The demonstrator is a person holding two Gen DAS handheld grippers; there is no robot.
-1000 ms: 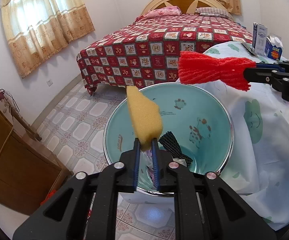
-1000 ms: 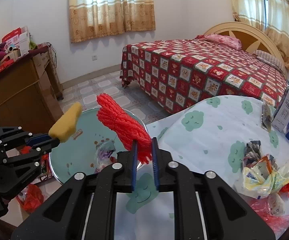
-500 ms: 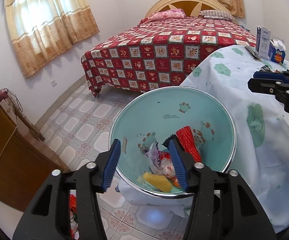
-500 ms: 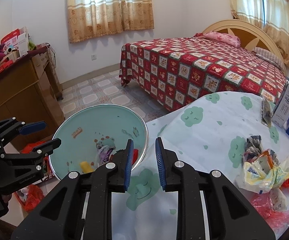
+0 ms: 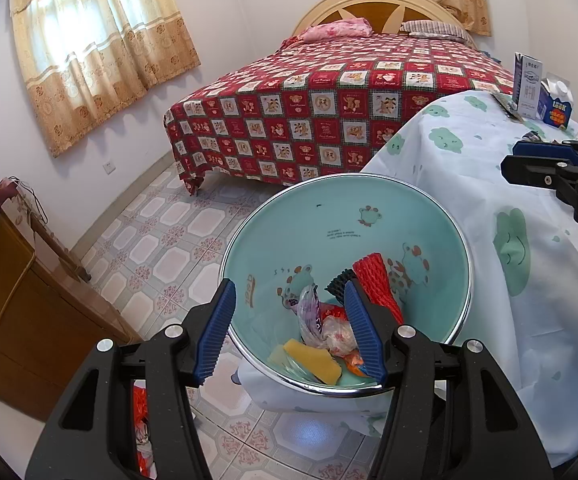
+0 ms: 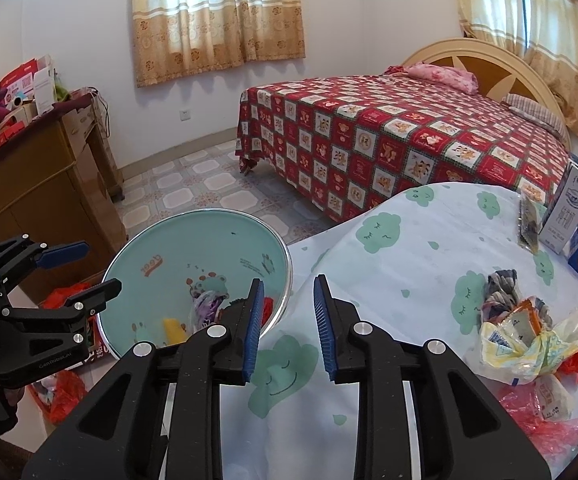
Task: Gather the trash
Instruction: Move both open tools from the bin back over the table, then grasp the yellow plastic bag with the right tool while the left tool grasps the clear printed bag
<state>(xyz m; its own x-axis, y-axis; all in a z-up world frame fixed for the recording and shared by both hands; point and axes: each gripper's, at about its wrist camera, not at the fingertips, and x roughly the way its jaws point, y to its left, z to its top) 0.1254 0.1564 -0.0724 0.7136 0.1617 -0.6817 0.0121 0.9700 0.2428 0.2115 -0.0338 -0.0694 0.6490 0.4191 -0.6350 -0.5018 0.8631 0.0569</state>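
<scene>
Left wrist camera looks steeply down, close over the bin (image 5: 369, 216) beside the table (image 5: 469, 168). Right wrist camera sits above the table edge (image 6: 409, 256), facing the bed (image 6: 409, 140). Both views share bin, table and bed.

Sunlit curtained windows (image 6: 219, 12), white walls, tiled floor (image 5: 161, 248), red-quilted bed (image 6: 401, 140), wooden cabinet (image 6: 49, 184).
</scene>
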